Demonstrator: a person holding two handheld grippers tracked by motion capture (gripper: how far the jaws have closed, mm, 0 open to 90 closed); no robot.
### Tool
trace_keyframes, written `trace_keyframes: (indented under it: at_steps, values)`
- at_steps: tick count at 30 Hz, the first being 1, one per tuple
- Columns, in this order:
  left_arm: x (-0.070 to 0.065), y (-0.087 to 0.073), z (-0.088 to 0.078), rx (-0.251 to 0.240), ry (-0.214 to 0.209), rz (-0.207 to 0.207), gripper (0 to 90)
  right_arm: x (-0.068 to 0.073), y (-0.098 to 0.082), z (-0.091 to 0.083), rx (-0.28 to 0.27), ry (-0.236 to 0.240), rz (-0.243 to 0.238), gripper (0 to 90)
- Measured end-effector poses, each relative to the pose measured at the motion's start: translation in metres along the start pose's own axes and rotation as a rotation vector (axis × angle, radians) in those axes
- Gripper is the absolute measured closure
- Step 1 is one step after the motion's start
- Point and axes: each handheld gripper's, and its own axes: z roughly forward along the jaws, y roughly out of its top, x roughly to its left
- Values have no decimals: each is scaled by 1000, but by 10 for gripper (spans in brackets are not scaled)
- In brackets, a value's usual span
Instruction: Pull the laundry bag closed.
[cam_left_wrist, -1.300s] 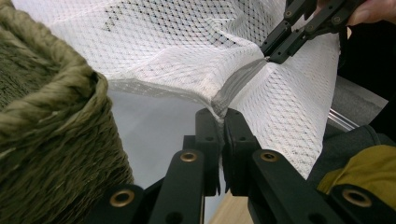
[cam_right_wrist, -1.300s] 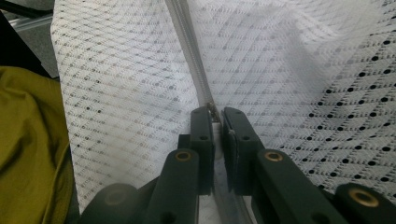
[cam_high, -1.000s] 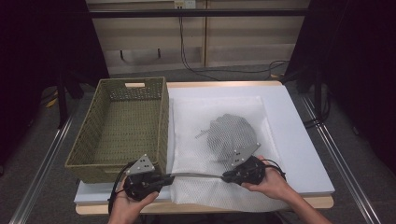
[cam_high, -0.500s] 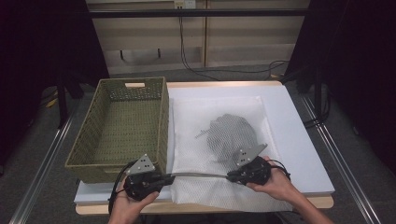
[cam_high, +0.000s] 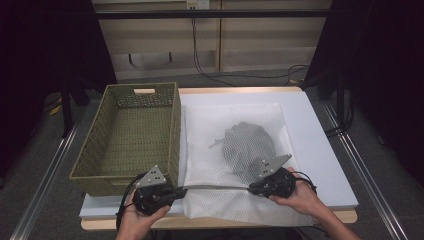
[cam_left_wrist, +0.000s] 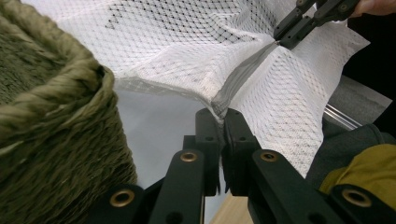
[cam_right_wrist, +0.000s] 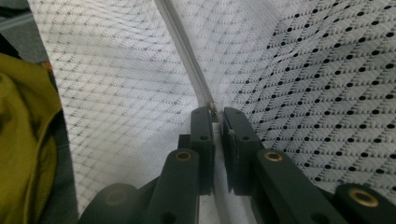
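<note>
— What did the grippers hold?
— The left gripper (cam_left_wrist: 218, 122) pinched the mesh laundry bag's (cam_high: 235, 150) zipper (cam_left_wrist: 243, 74) end; the right gripper (cam_right_wrist: 215, 116) clamped its slider.
— Where was the bag?
— Right of the wicker basket (cam_high: 125, 145). No writing readable.

The right gripper (cam_high: 251, 189) slid a little rightwards along the zip (cam_high: 215, 187) of the mesh bag (cam_high: 235, 150), away from the left gripper (cam_high: 181, 190), so the stretch of zip pulled taut between the two grew slightly longer. The right hand (cam_high: 295, 196) went with it, ending a bit nearer the table's right side. The grey plate (cam_high: 269, 165) on that gripper shifted along with it, and the mesh near it puckered slightly differently over the dark bundle (cam_high: 247, 145) inside.
</note>
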Motion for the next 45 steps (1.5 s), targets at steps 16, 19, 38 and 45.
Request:
trace_keyframes:
  at_steps: [16,19,38,45]
  values:
    - [0,-1,-1,13,0,0,862,-2,-18,-16,19,-46,18,835]
    - [2,-3,-2,6,-2,-17,863,-1,-21,-15,22,-42,22,835]
    - [2,-3,0,28,12,-13,863,2,-26,-25,24,-66,18,837]
    - [2,-3,1,37,20,-14,863,0,-37,-30,43,-88,47,838]
